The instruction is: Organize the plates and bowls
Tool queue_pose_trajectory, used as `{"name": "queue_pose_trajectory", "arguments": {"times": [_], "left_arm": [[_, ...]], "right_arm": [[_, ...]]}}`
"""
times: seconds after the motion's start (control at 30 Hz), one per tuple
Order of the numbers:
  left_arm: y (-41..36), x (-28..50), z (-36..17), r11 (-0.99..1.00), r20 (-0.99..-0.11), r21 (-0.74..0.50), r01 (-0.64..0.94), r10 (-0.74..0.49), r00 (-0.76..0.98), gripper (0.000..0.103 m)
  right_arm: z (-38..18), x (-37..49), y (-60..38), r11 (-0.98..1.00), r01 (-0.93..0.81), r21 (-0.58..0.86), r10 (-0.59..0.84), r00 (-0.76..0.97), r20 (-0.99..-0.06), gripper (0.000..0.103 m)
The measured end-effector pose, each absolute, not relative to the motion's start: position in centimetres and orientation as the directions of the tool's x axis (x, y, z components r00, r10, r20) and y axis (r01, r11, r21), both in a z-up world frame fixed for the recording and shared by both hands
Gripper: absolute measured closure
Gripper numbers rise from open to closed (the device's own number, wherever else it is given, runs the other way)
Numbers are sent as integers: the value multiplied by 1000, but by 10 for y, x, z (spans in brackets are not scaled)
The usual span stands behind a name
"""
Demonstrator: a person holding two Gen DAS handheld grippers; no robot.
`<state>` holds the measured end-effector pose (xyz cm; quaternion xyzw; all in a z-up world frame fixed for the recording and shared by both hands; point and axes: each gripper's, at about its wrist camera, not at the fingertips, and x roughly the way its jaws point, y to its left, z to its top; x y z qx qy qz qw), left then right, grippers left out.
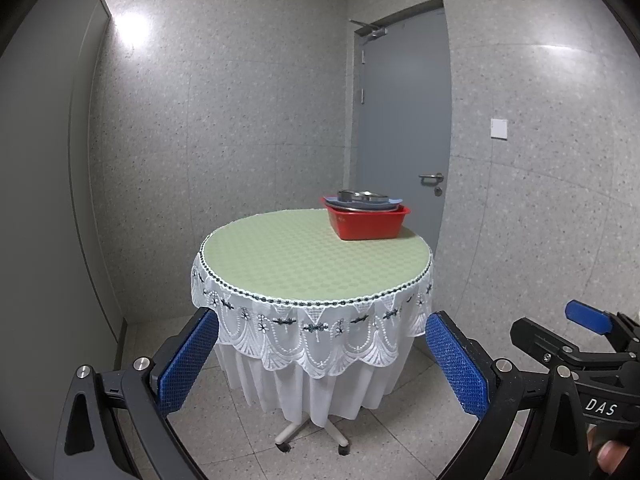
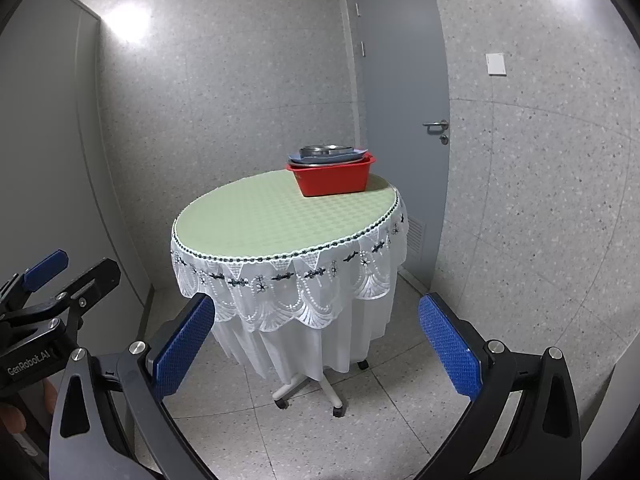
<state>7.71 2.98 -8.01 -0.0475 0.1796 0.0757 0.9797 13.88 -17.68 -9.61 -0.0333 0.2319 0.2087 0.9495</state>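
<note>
A red plastic basin (image 1: 366, 223) (image 2: 333, 180) stands at the far right of a round table (image 1: 304, 260) (image 2: 272, 220). It holds a stack of blue-grey plates (image 1: 394, 201) (image 2: 294, 157) with a metal bowl (image 1: 362, 195) (image 2: 326, 149) on top. My left gripper (image 1: 322, 330) is open and empty, held well short of the table's near edge. My right gripper (image 2: 316, 312) is open and empty too, also back from the table. Each gripper shows at the edge of the other's view.
The table has a green top, a white lace cloth and a wheeled base (image 1: 310, 434) (image 2: 308, 394). A closed grey door (image 1: 404, 120) (image 2: 400, 80) is behind the basin. Speckled walls close the room; tiled floor lies around the table.
</note>
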Motion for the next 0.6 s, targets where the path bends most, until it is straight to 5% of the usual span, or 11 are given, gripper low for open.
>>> {"name": "queue_pose_trajectory", "arguments": {"times": [0.6], "left_arm": [[27,81,-80,985,-365,-70,-160,124,923,1]], "right_arm": [[-95,140,-179,918,-393,40,367,810,-458,0]]}}
